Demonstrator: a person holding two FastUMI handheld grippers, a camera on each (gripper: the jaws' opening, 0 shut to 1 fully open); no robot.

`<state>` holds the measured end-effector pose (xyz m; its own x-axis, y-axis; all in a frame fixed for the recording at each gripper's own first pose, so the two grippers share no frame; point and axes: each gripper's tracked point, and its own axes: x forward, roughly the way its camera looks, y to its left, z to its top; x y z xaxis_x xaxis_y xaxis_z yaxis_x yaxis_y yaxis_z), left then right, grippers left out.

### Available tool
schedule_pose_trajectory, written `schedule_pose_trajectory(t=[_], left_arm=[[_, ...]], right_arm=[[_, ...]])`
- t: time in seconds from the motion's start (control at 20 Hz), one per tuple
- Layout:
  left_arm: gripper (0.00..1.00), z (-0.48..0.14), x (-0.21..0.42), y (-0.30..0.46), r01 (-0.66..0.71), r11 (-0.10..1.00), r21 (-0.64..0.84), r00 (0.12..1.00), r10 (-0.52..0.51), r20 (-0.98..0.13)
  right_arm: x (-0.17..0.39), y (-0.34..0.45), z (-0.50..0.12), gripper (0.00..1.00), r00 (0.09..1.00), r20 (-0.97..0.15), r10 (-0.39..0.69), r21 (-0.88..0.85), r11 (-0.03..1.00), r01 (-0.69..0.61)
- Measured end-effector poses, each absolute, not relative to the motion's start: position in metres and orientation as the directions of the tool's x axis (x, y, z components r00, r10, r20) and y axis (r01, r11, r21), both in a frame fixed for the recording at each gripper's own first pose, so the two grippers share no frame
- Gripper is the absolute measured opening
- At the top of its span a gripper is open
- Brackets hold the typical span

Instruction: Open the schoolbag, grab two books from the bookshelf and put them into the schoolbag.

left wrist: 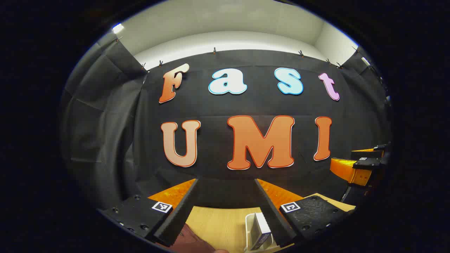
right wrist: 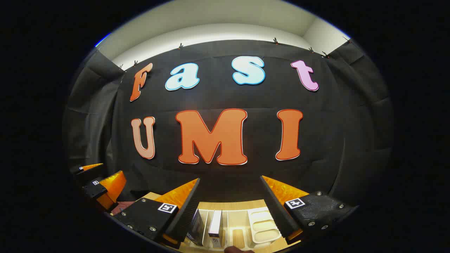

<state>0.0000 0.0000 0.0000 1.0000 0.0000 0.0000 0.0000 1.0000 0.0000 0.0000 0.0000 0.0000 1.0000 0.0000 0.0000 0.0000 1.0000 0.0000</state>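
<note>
Left gripper view: we see the left gripper (left wrist: 226, 207) with jaws spread, holding nothing, above a pale wooden worktop (left wrist: 218, 225).
Schoolbag: probably the maroon patch (left wrist: 188, 239) at the bottom edge.
Book: one book (left wrist: 262, 230) upright in a white bookshelf (left wrist: 249, 228).
Right gripper view: right gripper (right wrist: 230, 207) jaws apart, empty; two books (right wrist: 207, 228) stand below.
Room: black cloth wall (right wrist: 334, 140), white ceiling (left wrist: 225, 21).

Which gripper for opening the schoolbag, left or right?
Probably left. A dark red fabric piece, possibly the schoolbag, lies just below the left gripper. The right gripper is over the bookshelf with its books.
</note>
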Motion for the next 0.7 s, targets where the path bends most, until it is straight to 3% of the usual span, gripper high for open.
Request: schedule_pose_trajectory(t=[0.7], left_arm=[[0.96, -0.014, -0.006, -0.003, -0.005, 1.0, 0.016, 0.999, 0.006, -0.037]], right_arm=[[-0.012, 0.007, -0.01, 0.96, 1.0, -0.017, -0.004, -0.006, 1.0, 0.004]])
